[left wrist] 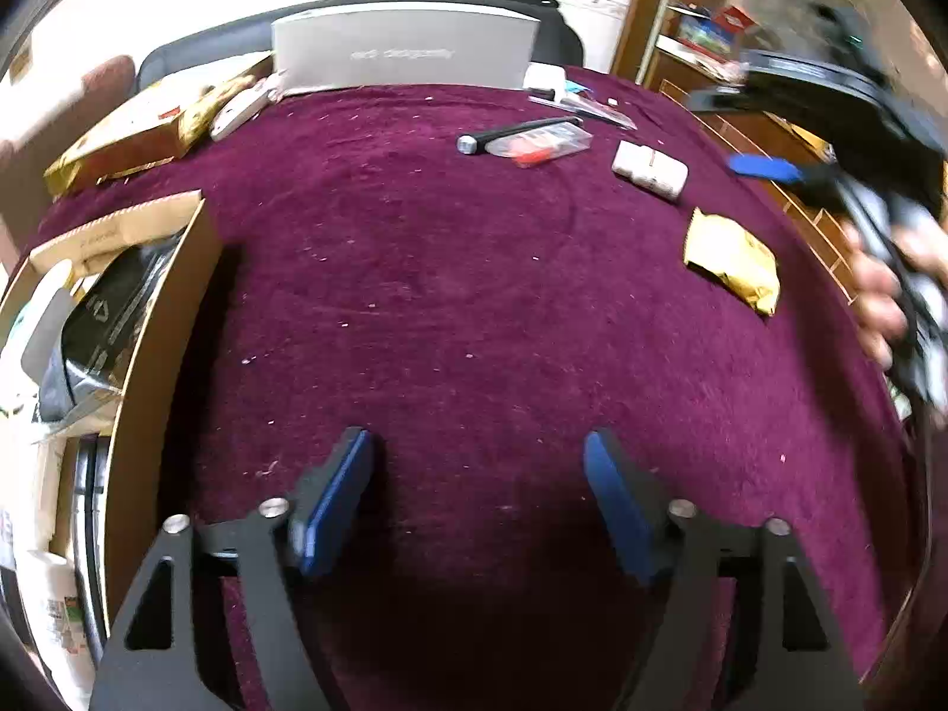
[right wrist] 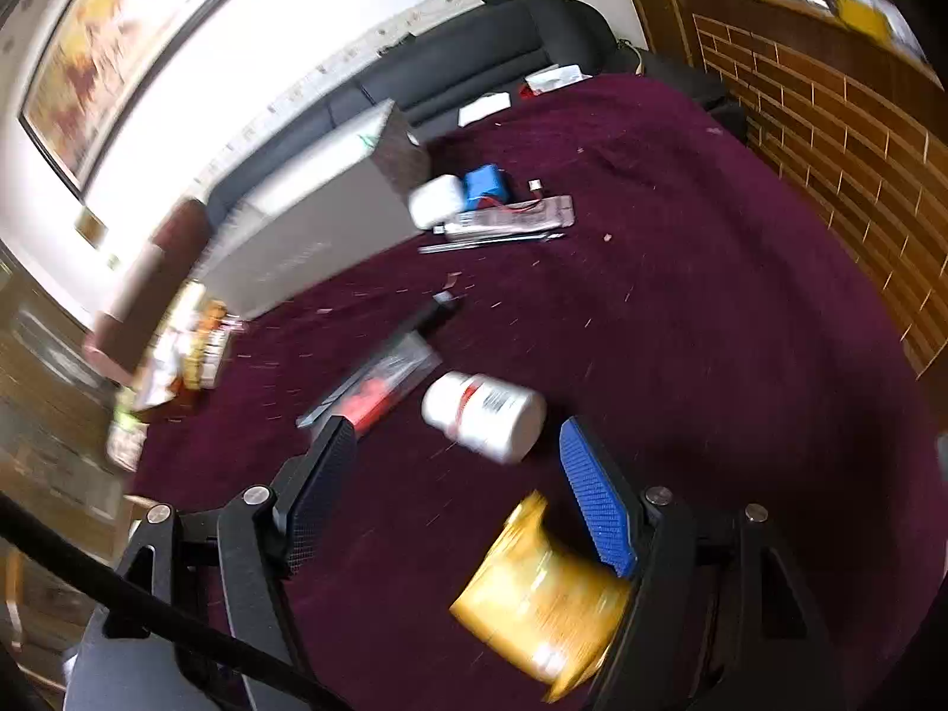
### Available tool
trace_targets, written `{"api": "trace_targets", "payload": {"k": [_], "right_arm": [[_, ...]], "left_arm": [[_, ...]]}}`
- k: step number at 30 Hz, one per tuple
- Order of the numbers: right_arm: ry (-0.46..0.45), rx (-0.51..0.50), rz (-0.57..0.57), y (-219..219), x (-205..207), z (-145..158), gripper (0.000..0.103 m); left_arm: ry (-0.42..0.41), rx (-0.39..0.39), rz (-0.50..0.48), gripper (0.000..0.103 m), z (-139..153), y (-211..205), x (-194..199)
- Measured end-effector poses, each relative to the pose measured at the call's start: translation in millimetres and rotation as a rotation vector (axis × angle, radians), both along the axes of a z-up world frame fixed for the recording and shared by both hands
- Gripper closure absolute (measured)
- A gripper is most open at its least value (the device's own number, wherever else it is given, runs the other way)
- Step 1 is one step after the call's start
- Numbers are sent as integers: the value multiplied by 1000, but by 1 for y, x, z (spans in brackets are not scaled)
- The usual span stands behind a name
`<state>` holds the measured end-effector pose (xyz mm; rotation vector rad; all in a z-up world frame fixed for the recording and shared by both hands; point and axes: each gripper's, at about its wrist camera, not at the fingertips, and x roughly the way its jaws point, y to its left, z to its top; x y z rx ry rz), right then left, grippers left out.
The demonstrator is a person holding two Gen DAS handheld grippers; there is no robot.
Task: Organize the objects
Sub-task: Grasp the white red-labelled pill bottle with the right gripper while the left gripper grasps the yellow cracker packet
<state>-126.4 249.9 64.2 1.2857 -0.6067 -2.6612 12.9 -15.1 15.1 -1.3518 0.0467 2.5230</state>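
Note:
On the purple cloth (left wrist: 450, 296) lie a yellow packet (left wrist: 732, 260), a white bottle (left wrist: 649, 169) on its side and a clear sleeve with a red item (left wrist: 539, 145) beside a black pen (left wrist: 515, 133). My left gripper (left wrist: 477, 444) hangs open over bare cloth, with nothing between its fingers. My right gripper (left wrist: 740, 133), blurred, is in a hand above the table's right edge. In the right wrist view the right gripper (right wrist: 456, 425) is open over the cloth. The white bottle (right wrist: 483, 415) lies just past its tips. The yellow packet (right wrist: 539, 586) lies below, by the blue pad (right wrist: 592, 503), untouched.
An open cardboard box (left wrist: 160, 308) with several items stands at the left edge. A grey box (left wrist: 403, 53), a gold box (left wrist: 136, 130) and a white remote (left wrist: 237, 112) line the far side. A blue battery pack (right wrist: 489, 183) lies at the back. Wooden shelving (right wrist: 829, 136) borders the right.

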Motion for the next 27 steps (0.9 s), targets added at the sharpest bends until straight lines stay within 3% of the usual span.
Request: {"api": "trace_targets", "payload": {"k": [7,11,13,14,15,16,21,27], "right_arm": [[-59,156,89,-18,-37,-20,32],[-86,282,146,-36,-44,-30,32],[-96,343,147,-42,-47,-34,44],[-108,364,153,-44,-47,-37,59],[-120,366,160,-46,-48,-40,70],[-131,367,161,-47,-47,-43,71],[-137,336,105,-39,-35,-42,71],[-131,136,45,-10,-4,-28,71]], "left_arm": [[56,-101,-53,11,-7,20,5],[49,-97,-60,7,-9,20,4],[48,-97,-61,6,-9,20,4],[48,-99,-61,5,-9,21,4],[48,-100,-61,5,-9,21,4],[48,-101,-62,5,-9,21,4],[46,-102,-63,3,-9,21,5],[43,-108,-72,2,-9,22,4]]}}
